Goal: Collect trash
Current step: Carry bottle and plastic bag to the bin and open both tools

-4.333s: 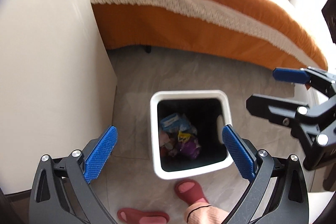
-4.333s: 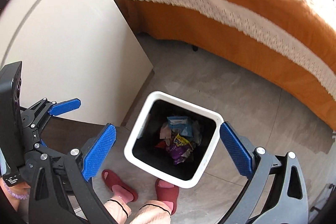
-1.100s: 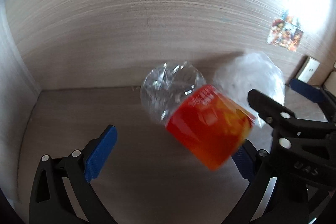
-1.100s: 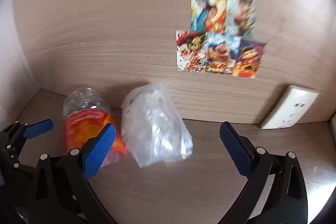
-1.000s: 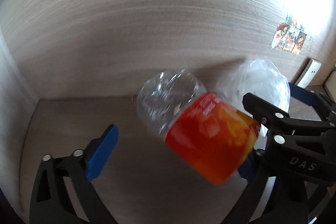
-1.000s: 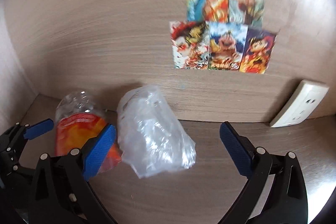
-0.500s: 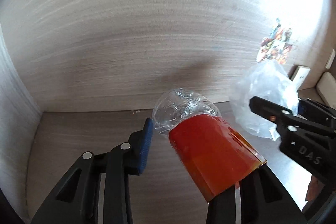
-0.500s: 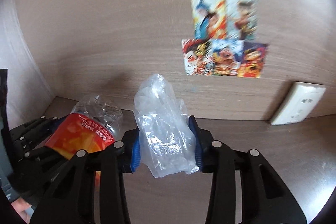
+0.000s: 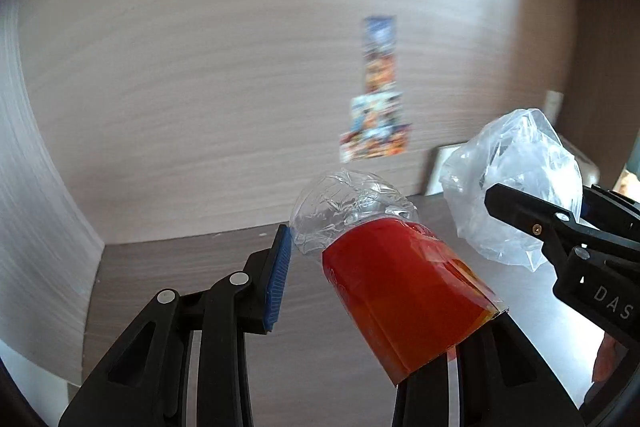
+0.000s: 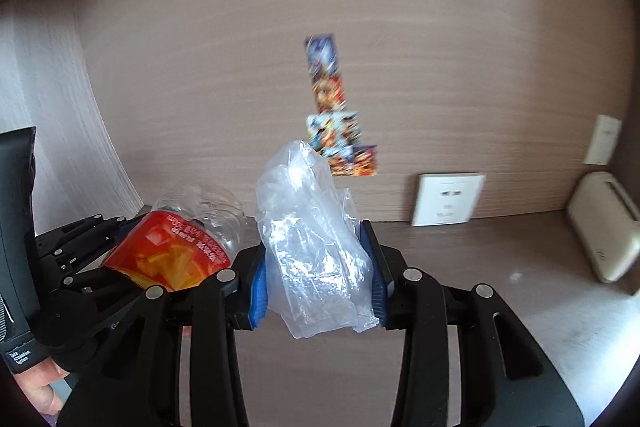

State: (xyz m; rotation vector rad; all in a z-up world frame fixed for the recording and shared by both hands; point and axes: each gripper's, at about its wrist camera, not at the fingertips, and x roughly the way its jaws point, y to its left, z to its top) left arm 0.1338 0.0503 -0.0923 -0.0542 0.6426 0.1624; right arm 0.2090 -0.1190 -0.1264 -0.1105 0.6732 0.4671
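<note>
Two items of trash are in hand, one per claw, both clear of the grey wood-grain worktop (image 10: pixel 500 307). The left claw (image 9: pixel 384 291) is clamped on a crushed clear plastic bottle with a red-orange label sleeve (image 9: pixel 400 283); its near blue ribbed pad (image 9: pixel 279 283) bears on the creased clear shoulder at about 9 o'clock of the bottle, while the far pad is hidden behind the label. The bottle appears empty, so judged light, springy where crumpled, and slick on the glossy sleeve; the dented clear section looks the surer place to hold, since the smooth label could slide. The right claw (image 10: pixel 318 287) is closed on a crumpled transparent thin-film plastic bag (image 10: pixel 316 247), pinched across its middle with loose film spilling out at 12 and 6 o'clock. The bag is judged almost weightless, limp and compressible, likely to creep out of a slack hold; gathering its bulk between the pads suits it best. Behind stands a matt wood-grain panel bearing a column of colourful cartoon stickers (image 10: pixel 336 123), blurred. A white square wall socket (image 10: pixel 448 199) sits at 3 o'clock of the bag, with a cream rounded plastic box (image 10: pixel 604 223) beyond it.
</note>
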